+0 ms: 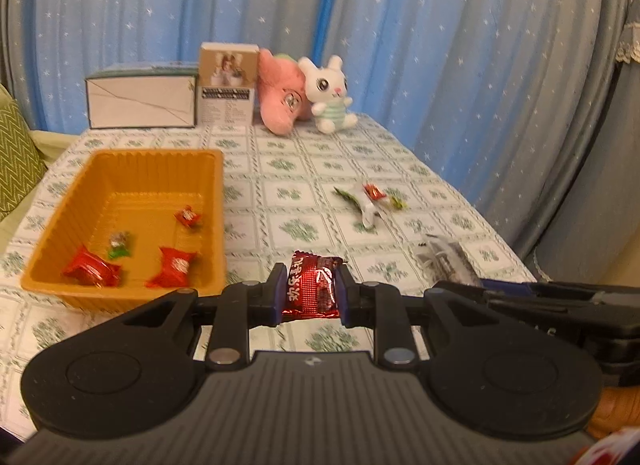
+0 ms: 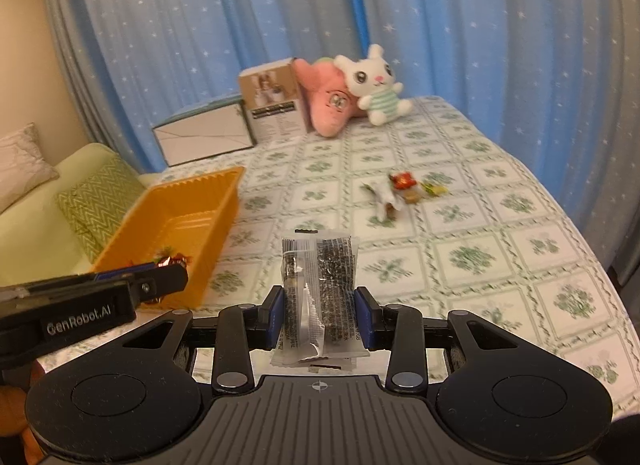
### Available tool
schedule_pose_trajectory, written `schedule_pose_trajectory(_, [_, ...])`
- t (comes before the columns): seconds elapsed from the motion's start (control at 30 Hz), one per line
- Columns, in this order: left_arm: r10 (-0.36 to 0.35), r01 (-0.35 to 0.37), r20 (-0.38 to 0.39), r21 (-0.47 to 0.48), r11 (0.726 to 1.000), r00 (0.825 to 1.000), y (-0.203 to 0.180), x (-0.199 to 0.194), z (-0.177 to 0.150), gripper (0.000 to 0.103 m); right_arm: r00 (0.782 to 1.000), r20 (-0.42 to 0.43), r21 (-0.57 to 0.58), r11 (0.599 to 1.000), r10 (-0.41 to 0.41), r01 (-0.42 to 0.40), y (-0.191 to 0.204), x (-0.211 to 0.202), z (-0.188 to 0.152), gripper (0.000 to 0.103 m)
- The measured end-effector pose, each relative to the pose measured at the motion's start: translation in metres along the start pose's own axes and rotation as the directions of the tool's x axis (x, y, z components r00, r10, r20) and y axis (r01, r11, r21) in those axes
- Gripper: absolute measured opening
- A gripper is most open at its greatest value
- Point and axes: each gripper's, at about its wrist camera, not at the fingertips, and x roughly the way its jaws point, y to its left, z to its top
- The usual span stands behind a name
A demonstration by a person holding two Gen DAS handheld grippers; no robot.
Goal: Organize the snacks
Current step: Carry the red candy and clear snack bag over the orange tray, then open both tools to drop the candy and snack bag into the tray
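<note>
My left gripper (image 1: pixel 310 291) is shut on a dark red foil snack packet (image 1: pixel 310 285), held above the tablecloth just right of the orange tray (image 1: pixel 120 161). The tray holds several wrapped candies (image 1: pixel 172 267). My right gripper (image 2: pixel 320 315) is shut on a clear packet with dark contents (image 2: pixel 320 297), held upright above the table; that packet also shows in the left wrist view (image 1: pixel 446 261). The left gripper's side (image 2: pixel 100 297) shows in the right wrist view in front of the tray (image 2: pixel 192 201). A small pile of loose snacks (image 1: pixel 370 201) lies on the table, also in the right wrist view (image 2: pixel 400 193).
At the table's far end stand a white box (image 1: pixel 140 99), a carton (image 1: pixel 228 85), a pink plush (image 1: pixel 280 93) and a white bunny plush (image 1: pixel 330 95). A blue curtain hangs behind. A green-cushioned sofa (image 2: pixel 52 217) is to the left. The table edge (image 2: pixel 592 249) runs along the right.
</note>
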Motion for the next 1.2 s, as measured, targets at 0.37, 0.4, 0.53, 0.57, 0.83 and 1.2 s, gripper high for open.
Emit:
schedule_pose_trajectory(0.37, [0.096, -0.097, 0.024, 0.035, 0.995, 0.995, 0.055, -0.026, 0.058, 0.023, 0.995, 0.009, -0.073, 0.992, 0.104, -0.103, 0.057, 0.025, 0.041, 0.038])
schedule_pose_trajectory(0.4, [0.101, -0.102, 0.028, 0.035, 0.994, 0.994, 0.061, -0.027, 0.063, 0.023, 0.993, 0.006, -0.079, 0.99, 0.114, -0.113, 0.063, 0.028, 0.044, 0.038])
schedule_pose_trajectory(0.53, [0.121, -0.122, 0.036, 0.041, 0.992, 0.992, 0.085, -0.029, 0.078, 0.023, 0.988, 0.002, -0.106, 0.983, 0.153, -0.152, 0.088, 0.041, 0.055, 0.038])
schedule_pose_trajectory(0.57, [0.124, -0.125, 0.036, 0.04, 0.991, 0.992, 0.092, -0.029, 0.081, 0.023, 0.987, 0.0, -0.113, 0.98, 0.162, -0.161, 0.094, 0.045, 0.057, 0.038])
schedule_pose_trajectory(0.83, [0.144, -0.144, -0.008, 0.01, 0.989, 0.989, 0.143, -0.01, 0.084, 0.023, 0.978, -0.043, -0.163, 0.965, 0.204, -0.208, 0.13, 0.081, 0.065, 0.038])
schedule_pose_trajectory(1.2, [0.148, -0.146, -0.091, 0.034, 0.989, 0.985, 0.17, 0.049, 0.069, 0.023, 0.974, -0.14, -0.187, 0.961, 0.177, -0.201, 0.143, 0.147, 0.057, 0.038])
